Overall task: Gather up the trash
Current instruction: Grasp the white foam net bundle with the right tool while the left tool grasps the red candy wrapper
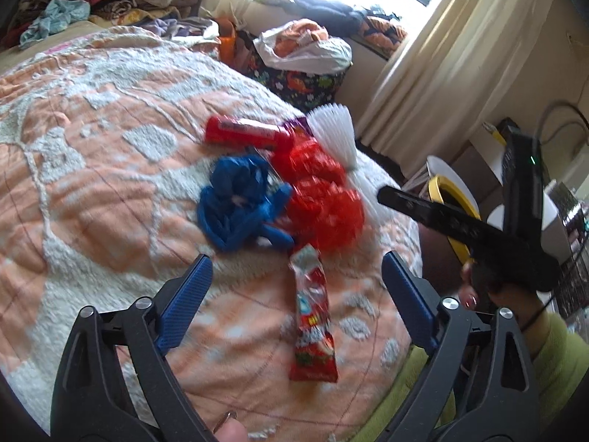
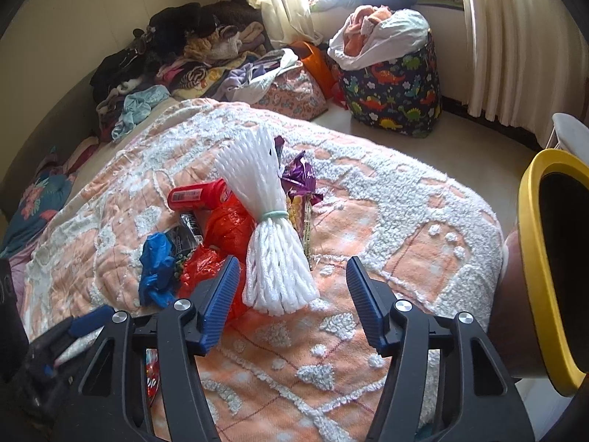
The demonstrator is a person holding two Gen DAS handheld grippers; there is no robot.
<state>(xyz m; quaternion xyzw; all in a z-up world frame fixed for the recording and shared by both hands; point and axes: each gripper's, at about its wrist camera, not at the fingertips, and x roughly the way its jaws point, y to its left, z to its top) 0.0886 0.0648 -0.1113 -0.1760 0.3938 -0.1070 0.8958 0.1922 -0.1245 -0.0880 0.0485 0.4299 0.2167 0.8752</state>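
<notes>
A heap of trash lies on the peach and white quilt: a crumpled blue plastic piece, a red plastic bag, a red tube, a purple wrapper and a white foam net tied with a band. A red snack wrapper lies nearest, lengthwise between the fingers of my left gripper. That gripper is open just above it, and its pads do not touch it. My right gripper is open too, with the foam net's lower end showing between its fingertips and no contact visible.
A yellow-rimmed bin stands off the bed's right edge. A dinosaur-print bag stuffed with laundry sits on the floor by the curtains. Piled clothes cover the bed's far end. A hand holds the right tool.
</notes>
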